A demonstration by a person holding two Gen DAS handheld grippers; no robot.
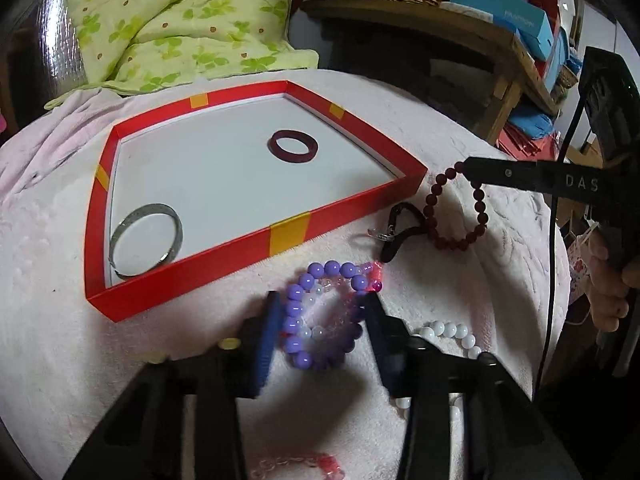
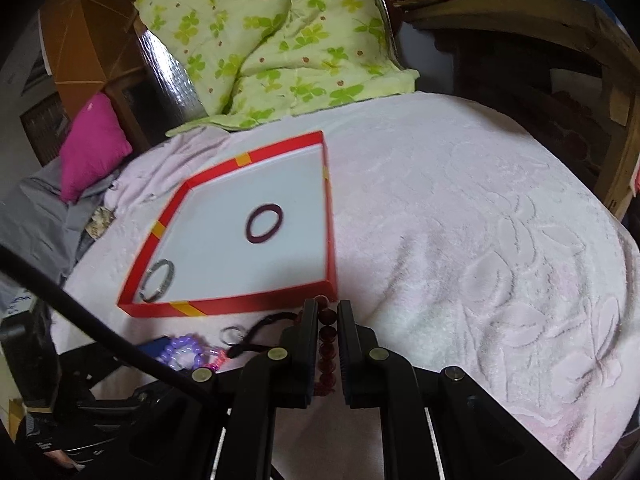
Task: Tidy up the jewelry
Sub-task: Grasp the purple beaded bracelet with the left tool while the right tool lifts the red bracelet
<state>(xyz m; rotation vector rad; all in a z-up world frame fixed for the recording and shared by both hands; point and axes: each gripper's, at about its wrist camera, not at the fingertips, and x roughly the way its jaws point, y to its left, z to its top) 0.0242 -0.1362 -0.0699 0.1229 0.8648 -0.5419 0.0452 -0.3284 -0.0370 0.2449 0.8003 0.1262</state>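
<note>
A red tray with a white floor (image 1: pixel 344 204) (image 2: pixel 224 307) lies on the pale pink blanket. In it are a dark maroon bangle (image 1: pixel 293 146) (image 2: pixel 264 224) and a silver bangle (image 1: pixel 146 240) (image 2: pixel 158 281). My left gripper (image 1: pixel 320 300) is open, its fingers either side of a purple bead bracelet (image 1: pixel 298 320) (image 2: pixel 180 350) on the blanket. My right gripper (image 2: pixel 325 306) (image 1: pixel 464 166) is shut on a dark red bead bracelet (image 1: pixel 452 210) (image 2: pixel 327 336) beside the tray's near corner. A black cord with a metal ring (image 1: pixel 396 228) (image 2: pixel 248 330) lies between them.
A white bead bracelet (image 1: pixel 452 332) lies right of the left gripper and a pink chain (image 1: pixel 304 464) lies under it. A green clover quilt (image 2: pixel 280 40) and magenta pillow (image 2: pixel 92 144) lie behind the tray. A wooden shelf with boxes (image 1: pixel 500 40) stands at right.
</note>
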